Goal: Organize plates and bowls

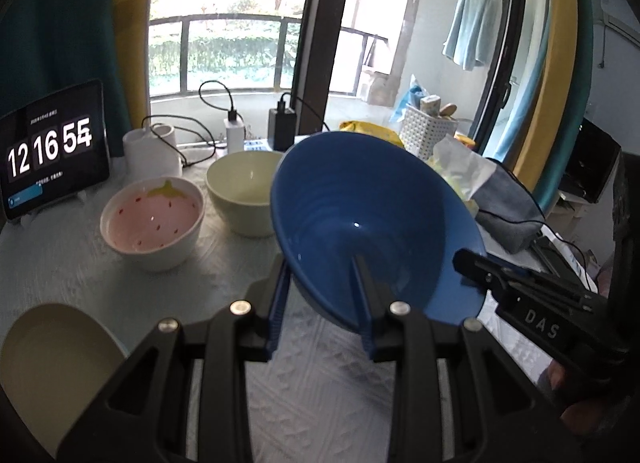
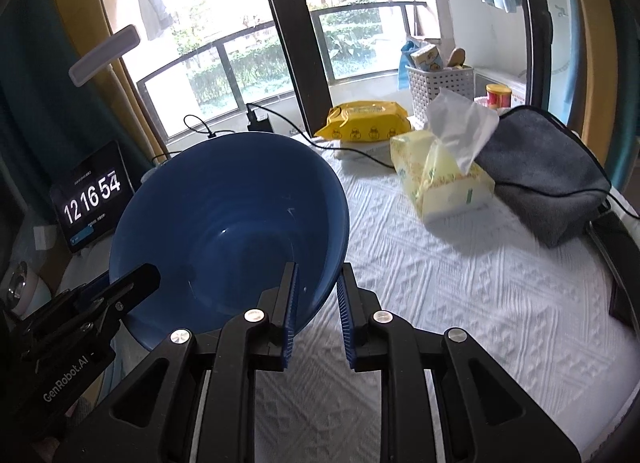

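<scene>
A large blue bowl point(image 1: 360, 215) hangs tilted above the white tablecloth, held from both sides. My left gripper point(image 1: 322, 275) is shut on its near rim, one finger outside the wall and one inside. My right gripper point(image 2: 318, 279) is shut on the opposite rim of the blue bowl point(image 2: 224, 215) in the same way. In the left wrist view the right gripper's fingers point(image 1: 480, 267) show at the bowl's right edge. On the table to the left stand a pink strawberry bowl point(image 1: 152, 219) and a cream bowl point(image 1: 244, 191). A beige plate point(image 1: 52, 363) lies at the near left.
A tablet showing a clock point(image 1: 52, 155) leans at the far left, with a white cup point(image 1: 152, 147) and cabled chargers behind the bowls. On the right are a tissue pack point(image 2: 440, 179), a grey cloth pouch point(image 2: 540, 179), a yellow wipes pack point(image 2: 364, 123) and a white basket point(image 2: 440, 87).
</scene>
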Action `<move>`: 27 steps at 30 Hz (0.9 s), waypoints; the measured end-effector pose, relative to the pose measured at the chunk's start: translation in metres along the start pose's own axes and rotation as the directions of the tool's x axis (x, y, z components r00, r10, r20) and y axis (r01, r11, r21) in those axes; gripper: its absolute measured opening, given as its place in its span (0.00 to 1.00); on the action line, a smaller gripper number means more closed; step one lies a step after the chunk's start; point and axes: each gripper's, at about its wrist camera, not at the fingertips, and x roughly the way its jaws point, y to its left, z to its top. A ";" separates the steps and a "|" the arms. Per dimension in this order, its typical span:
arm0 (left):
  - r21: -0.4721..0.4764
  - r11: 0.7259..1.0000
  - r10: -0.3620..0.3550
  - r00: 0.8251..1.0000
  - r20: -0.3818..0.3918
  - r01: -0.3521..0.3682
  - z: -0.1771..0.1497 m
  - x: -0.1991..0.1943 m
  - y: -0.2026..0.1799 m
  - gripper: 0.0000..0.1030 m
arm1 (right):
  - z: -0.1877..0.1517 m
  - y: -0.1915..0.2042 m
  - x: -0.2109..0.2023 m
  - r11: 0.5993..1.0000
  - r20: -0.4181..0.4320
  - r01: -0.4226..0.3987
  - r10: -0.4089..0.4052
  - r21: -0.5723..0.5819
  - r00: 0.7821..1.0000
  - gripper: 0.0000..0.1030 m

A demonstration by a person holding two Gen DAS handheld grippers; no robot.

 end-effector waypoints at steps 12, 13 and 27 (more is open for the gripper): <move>0.014 1.000 0.005 1.000 -0.011 -0.005 -0.015 -0.028 0.007 0.30 | -0.021 0.019 -0.020 1.000 -0.043 -0.007 0.006 -0.020 0.999 0.23; 0.015 1.000 0.005 1.000 -0.011 -0.005 -0.016 -0.030 0.007 0.30 | -0.023 0.020 -0.021 1.000 -0.048 -0.007 0.006 -0.022 0.999 0.23; 0.019 1.000 0.015 0.998 -0.062 -0.014 -0.039 -0.049 0.016 0.31 | -0.050 0.033 -0.028 1.000 -0.129 -0.023 0.021 -0.014 0.991 0.27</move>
